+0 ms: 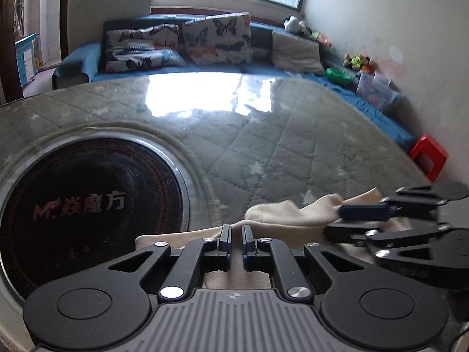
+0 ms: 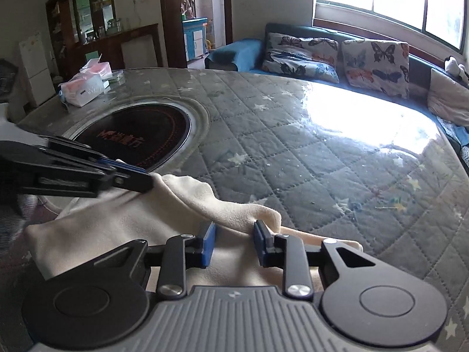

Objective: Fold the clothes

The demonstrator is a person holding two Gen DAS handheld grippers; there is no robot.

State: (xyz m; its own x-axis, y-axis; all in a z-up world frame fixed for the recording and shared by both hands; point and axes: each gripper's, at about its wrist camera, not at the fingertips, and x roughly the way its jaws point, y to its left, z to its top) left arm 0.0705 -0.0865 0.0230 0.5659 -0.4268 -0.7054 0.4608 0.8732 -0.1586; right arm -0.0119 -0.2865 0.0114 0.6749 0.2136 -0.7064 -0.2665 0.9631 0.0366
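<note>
A cream cloth [image 2: 164, 214] lies bunched at the near edge of the round surface [image 2: 322, 152], which wears a grey quilted cover printed with pale stars under a glossy clear sheet.

In the left wrist view, the left gripper [image 1: 236, 242] sits at 6 o'clock with its jaws drawn almost together, only a thin gap between them, over the cloth's near hem; whether fabric is pinched there cannot be told. The right gripper [image 1: 351, 220] enters from 3 o'clock, its tips at a raised fold of the cloth.

In the right wrist view, the right gripper's jaws stand apart, straddling a ridge of the cloth without pressing it.

A dark round cooktop [image 1: 88, 211] is set into the surface at 9 o'clock; orange lettering on it reads "Mr." followed by Chinese characters. At 10 o'clock in the right wrist view lies a tissue pack [image 2: 85, 86], its print too small to read.
</note>
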